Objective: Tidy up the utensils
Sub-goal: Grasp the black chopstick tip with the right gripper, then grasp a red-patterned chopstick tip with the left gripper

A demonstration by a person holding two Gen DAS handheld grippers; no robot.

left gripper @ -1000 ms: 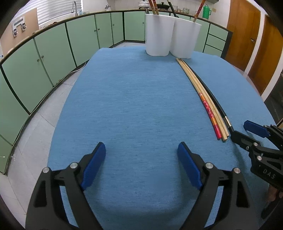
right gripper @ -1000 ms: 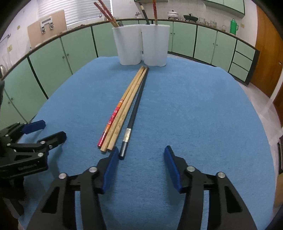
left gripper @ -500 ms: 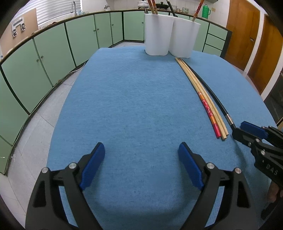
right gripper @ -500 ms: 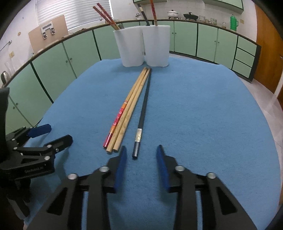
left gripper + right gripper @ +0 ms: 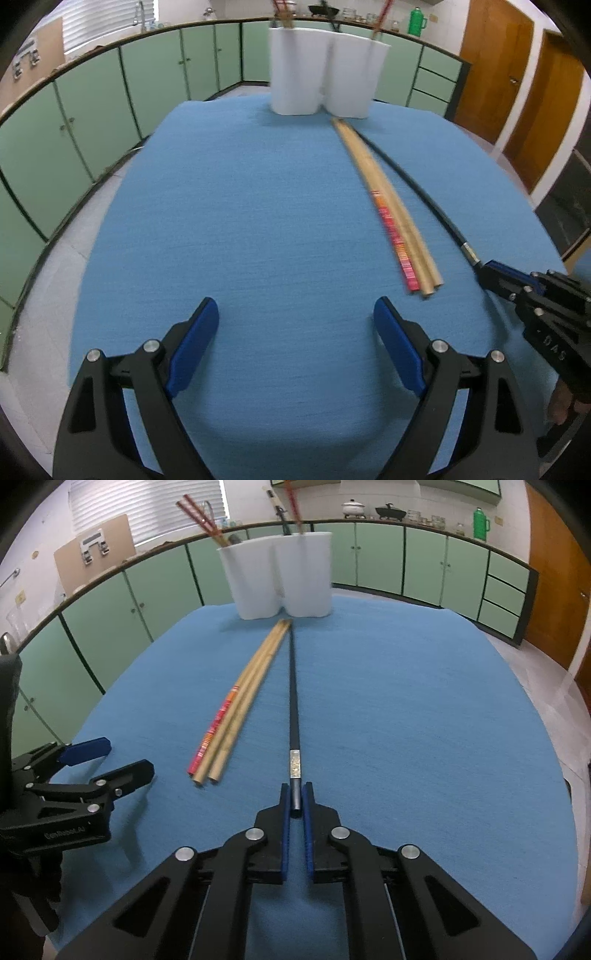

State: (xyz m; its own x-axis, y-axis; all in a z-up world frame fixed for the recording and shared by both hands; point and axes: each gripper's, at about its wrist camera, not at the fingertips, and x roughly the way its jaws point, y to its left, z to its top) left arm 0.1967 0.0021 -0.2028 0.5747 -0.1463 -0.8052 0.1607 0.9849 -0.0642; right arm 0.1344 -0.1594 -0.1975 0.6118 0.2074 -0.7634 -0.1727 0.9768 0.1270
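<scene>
Now the right gripper [image 5: 294,800] has closed on the black chopstick [image 5: 293,701] end, ready for lifting; the left gripper [image 5: 295,321] hangs open.

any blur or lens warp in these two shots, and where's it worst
Left wrist view: motion smear on the tan wooden chopsticks and the white two-cup plastic holder, while the left gripper stays sharp. Right wrist view: crisper, slight softness on the holder, the long black chopstick readable. Both views: fisheye bows the green cabinet row and blue table mat, with dark corner vignetting.
</scene>
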